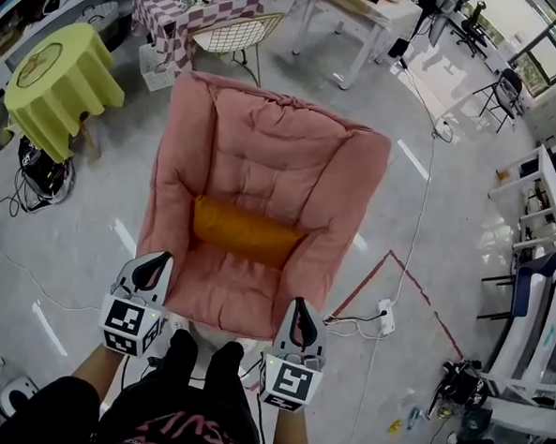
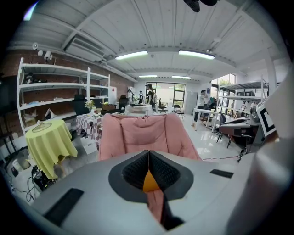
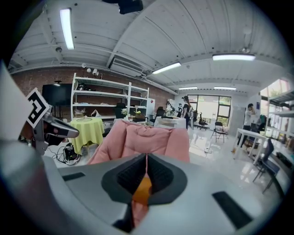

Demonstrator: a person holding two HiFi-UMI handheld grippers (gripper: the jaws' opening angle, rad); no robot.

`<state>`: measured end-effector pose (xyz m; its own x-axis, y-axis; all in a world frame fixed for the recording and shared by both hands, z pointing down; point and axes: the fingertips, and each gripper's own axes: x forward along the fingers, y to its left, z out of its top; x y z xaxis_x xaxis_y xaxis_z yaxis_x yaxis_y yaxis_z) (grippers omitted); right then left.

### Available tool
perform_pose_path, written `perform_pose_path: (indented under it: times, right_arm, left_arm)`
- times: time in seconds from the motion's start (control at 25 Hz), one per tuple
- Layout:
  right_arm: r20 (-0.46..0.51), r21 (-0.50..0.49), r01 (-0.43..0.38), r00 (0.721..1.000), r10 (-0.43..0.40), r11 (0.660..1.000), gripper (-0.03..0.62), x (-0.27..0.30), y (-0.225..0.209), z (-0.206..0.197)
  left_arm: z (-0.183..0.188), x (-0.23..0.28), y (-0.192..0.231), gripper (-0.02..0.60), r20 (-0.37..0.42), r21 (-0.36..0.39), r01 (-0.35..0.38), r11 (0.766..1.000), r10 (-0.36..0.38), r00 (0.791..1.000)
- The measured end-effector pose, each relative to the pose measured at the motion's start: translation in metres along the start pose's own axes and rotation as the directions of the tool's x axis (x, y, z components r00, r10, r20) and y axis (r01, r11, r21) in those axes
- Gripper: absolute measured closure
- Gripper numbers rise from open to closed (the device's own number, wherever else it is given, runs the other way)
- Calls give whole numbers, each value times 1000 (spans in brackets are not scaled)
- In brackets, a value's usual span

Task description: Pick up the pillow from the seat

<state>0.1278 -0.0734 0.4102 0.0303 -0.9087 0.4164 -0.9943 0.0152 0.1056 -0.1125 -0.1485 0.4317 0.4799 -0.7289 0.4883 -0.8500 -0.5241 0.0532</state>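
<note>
An orange pillow [image 1: 244, 231] lies across the seat of a pink padded armchair [image 1: 273, 146]. My left gripper [image 1: 151, 267] hangs shut just off the seat's front left corner, with nothing between its jaws. My right gripper [image 1: 297, 321] is shut and empty at the seat's front right corner. Both point toward the chair, short of the pillow. In the left gripper view the armchair [image 2: 142, 133] stands ahead, and a sliver of the pillow [image 2: 149, 182] shows through the closed jaws. The right gripper view shows the same armchair [image 3: 147, 140] and a strip of pillow [image 3: 141, 192].
A round table with a yellow-green cloth [image 1: 59, 81] stands at the left, a checkered table [image 1: 183, 9] and a wire chair [image 1: 235, 34] behind the armchair. Cables and a power strip [image 1: 385, 317] lie on the floor at the right. Shelving [image 1: 540, 242] lines the right side.
</note>
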Motion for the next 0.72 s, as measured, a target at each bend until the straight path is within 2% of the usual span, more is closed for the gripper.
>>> perform_pose_path:
  times: [0.72]
  right_arm:
    - [-56, 12, -36, 998, 36, 999, 572, 40, 0, -43]
  left_arm:
    - [-39, 36, 7, 572, -60, -17, -30, 999, 29, 998]
